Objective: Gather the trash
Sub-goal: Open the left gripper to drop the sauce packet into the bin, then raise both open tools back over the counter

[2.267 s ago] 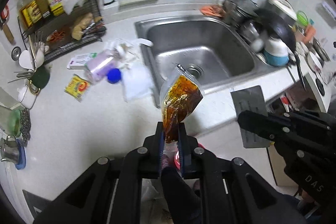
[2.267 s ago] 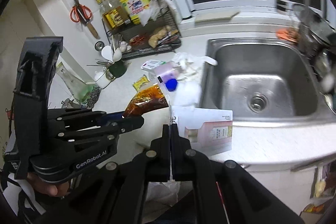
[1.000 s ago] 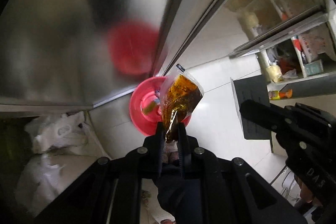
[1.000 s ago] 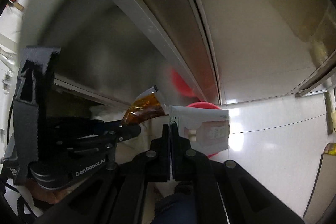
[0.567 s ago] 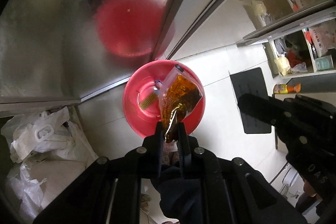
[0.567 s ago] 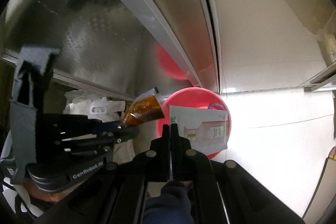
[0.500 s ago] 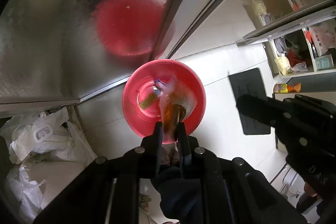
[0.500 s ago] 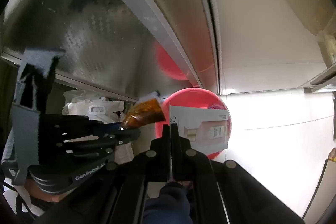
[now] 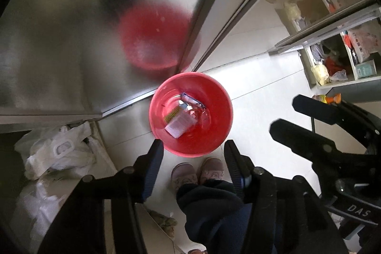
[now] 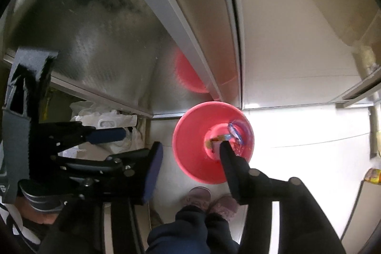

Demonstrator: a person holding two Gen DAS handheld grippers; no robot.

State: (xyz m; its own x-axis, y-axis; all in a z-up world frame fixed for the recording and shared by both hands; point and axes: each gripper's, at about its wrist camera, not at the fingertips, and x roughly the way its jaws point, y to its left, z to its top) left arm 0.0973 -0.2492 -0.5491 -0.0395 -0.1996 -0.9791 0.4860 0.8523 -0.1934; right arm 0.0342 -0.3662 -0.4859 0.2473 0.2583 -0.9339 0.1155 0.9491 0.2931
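A: What do you see from the left wrist?

B: The left gripper (image 9: 193, 150) points down at a red bin (image 9: 215, 97) on the shiny pale tiled floor (image 9: 257, 92). Its jaws have just been opening, with nothing between them. In the bin lies a white paper box (image 9: 179, 122), a blue-edged wrapper (image 9: 191, 100) and a clear bag (image 9: 202, 114).

A: What is around it?

B: A shiny metal cabinet door (image 9: 71, 39) shows a blurry red copy of the bin. White plastic bags (image 9: 57, 151) sit low on the left. Shelves (image 9: 338, 56) full of stuff are on the right. The right gripper (image 9: 283, 114) is there too, jaws apart and empty. Two pink slippers (image 9: 197, 173) stand just below the bin.

A: And from the right wrist?

B: The right gripper (image 10: 190, 150) has just been opening and holds nothing. One finger (image 10: 229, 158) covers part of the bin (image 10: 190, 135). The trash (image 10: 223, 138) is in the bottom. The left gripper (image 10: 120, 139) is on the left, jaws apart. The floor (image 10: 297, 130) glows bright white. The slippers (image 10: 209, 202) are near the bin.
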